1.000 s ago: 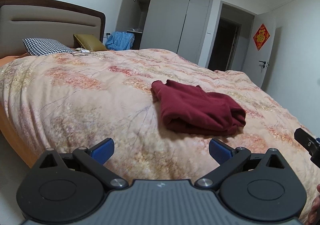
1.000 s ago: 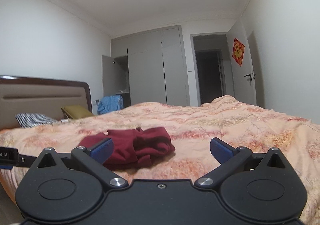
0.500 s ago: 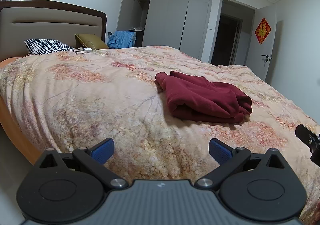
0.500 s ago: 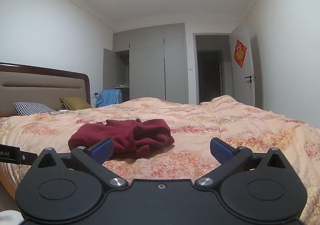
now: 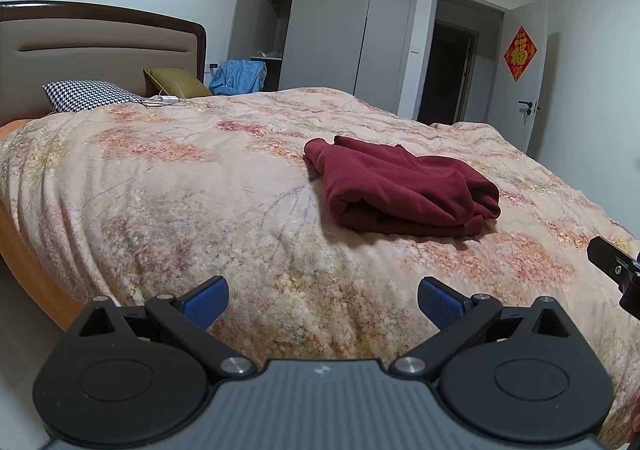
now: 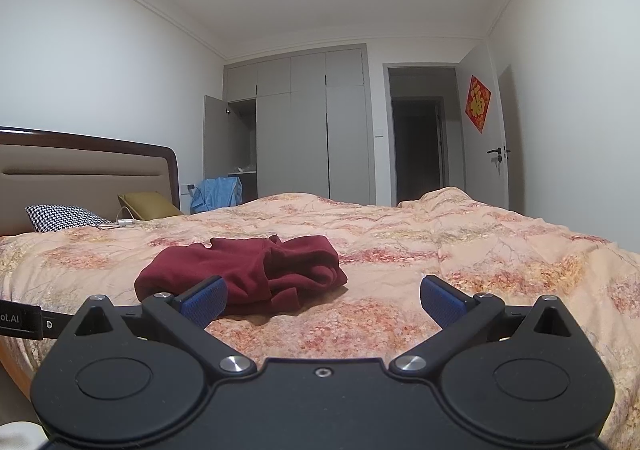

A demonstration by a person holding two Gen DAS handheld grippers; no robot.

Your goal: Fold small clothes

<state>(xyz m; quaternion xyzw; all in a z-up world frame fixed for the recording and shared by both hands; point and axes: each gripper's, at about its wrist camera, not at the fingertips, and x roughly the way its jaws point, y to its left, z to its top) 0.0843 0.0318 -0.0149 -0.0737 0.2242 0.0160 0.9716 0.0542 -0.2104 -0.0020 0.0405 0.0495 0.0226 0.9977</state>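
The dark red knit garment (image 5: 400, 189) lies bunched right of frame centre on the floral duvet (image 5: 180, 189). Left gripper (image 5: 323, 302) and right gripper (image 6: 323, 300) are both spread, empty. Fabric appears soft, limp, light; pinch a single-layer edge or corner

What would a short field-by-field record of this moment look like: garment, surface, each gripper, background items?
garment: dark red garment, folded into a loose bundle, lying on the bed
surface: bed with floral peach quilt
left gripper: open, empty, short of the garment, not touching it
right gripper: open, empty, near edge of the garment behind its left finger; contact cannot be judged
headboard end: houndstooth pillow, olive cushion, white charger cable
background: grey wardrobe with one door open, blue clothing beside it, red door decoration
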